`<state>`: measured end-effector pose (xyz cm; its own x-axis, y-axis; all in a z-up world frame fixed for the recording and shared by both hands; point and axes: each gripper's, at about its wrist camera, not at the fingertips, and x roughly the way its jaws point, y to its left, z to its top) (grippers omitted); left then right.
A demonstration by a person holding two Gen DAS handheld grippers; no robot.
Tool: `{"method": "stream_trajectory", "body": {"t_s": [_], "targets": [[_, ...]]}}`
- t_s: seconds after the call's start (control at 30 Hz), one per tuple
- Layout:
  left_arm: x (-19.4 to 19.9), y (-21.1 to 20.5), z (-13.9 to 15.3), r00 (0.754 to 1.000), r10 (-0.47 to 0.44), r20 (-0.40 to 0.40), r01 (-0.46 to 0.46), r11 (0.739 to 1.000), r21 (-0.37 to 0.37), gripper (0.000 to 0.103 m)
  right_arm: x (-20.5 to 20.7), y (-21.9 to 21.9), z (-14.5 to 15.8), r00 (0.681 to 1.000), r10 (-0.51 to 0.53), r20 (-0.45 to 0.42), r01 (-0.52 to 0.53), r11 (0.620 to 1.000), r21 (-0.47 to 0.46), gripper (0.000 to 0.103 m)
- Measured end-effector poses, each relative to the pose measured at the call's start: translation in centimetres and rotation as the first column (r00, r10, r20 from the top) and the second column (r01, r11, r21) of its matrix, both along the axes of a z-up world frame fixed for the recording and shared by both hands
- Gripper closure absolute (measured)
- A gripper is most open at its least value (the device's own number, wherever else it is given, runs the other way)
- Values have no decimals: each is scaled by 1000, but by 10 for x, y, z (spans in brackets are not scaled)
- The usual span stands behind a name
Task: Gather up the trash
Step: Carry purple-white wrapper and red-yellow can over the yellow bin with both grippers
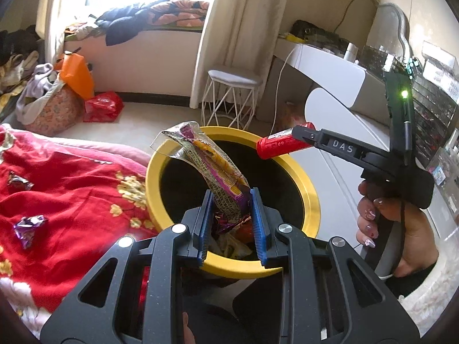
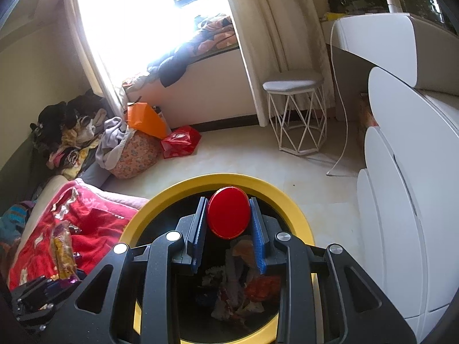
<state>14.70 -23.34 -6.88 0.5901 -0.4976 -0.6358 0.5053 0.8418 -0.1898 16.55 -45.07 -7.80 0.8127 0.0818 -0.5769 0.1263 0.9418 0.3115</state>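
Over yellow-rimmed bin (image 2: 292,200) of crumpled trash (image 2: 238,289), hand-held grippers pinching wrapper (image 1: 212,172), red tube (image 2: 228,213).

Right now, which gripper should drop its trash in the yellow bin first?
Probably the right gripper. Its red tube hangs inside the yellow bin's rim. The left gripper's long wrapper sticks out past the far rim, so it could catch.

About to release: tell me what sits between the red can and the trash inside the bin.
Nothing but open air. In the right wrist view the red can, clamped in the right gripper, hangs over the yellow bin, with the trash pile directly below.
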Motion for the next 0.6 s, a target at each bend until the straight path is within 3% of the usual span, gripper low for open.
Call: {"method": "stream_trajectory", "body": {"t_s": [0.6], "targets": [[30,-22,-30,997,-18,-79,20,1000,21,83,7,-10,-13,999,7,-40,-6,999,35,76]]}}
